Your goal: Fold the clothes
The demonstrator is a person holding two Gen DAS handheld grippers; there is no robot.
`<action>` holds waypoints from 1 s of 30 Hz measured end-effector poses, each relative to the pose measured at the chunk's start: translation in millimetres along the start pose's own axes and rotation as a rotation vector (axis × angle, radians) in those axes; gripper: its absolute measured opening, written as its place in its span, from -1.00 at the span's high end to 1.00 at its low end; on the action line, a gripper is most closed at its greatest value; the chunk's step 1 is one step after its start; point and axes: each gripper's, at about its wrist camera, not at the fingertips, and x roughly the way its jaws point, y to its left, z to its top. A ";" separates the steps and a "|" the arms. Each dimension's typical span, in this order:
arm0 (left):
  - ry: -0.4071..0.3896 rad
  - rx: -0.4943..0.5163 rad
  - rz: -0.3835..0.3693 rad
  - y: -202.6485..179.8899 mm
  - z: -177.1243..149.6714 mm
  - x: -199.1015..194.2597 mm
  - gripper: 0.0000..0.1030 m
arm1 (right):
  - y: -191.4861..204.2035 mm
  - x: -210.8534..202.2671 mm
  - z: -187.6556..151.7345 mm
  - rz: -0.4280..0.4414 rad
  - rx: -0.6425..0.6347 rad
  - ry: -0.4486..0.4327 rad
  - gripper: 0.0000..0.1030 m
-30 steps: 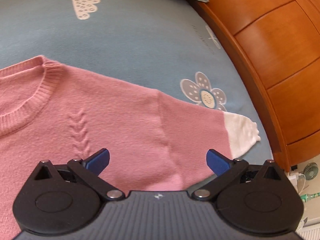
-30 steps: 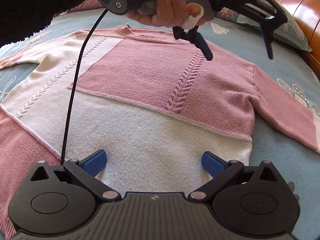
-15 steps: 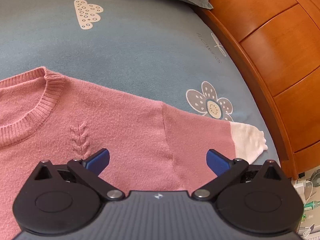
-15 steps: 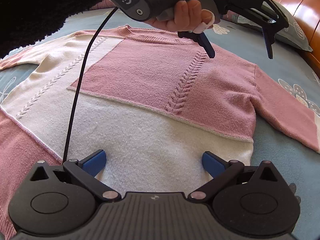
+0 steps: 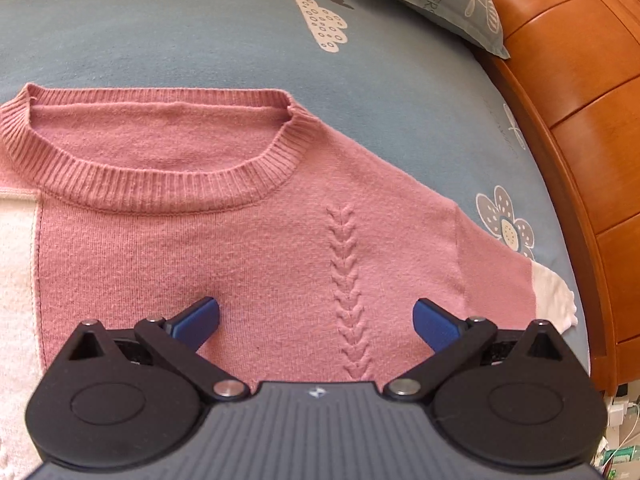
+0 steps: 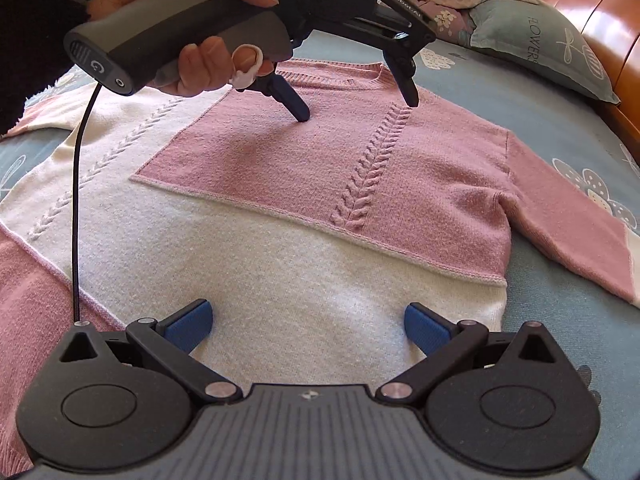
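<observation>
A blue-grey bedsheet [image 5: 200,28] is leaving open room above the sweater's collar, while the wooden headboard [image 5: 580,128] and a pillow [image 6: 540,44] are crowding the far edge. The pink-and-cream sweater [image 6: 320,184] is lying flat. The left gripper [image 6: 356,106] is spread wide, tips pressing its chest; the right gripper [image 6: 306,326] is hovering released over the hem.

Pink-and-cream cable-knit sweater [image 6: 320,184], grey-blue flower-print bedsheet [image 5: 200,32], orange-brown wooden headboard [image 5: 580,120]
</observation>
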 end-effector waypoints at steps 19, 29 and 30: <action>-0.284 -0.226 0.198 136.9 15.6 -169.0 -0.98 | -0.2 -0.5 -1.5 0.004 0.000 -0.018 -1.00; -0.389 -0.344 0.212 217.0 18.5 -121.0 -0.98 | 1.0 2.0 -1.7 0.000 0.002 -0.038 -1.00; -0.406 -0.346 0.220 221.8 20.7 -118.5 -0.98 | 1.0 2.4 -2.0 -0.001 0.002 -0.043 -1.00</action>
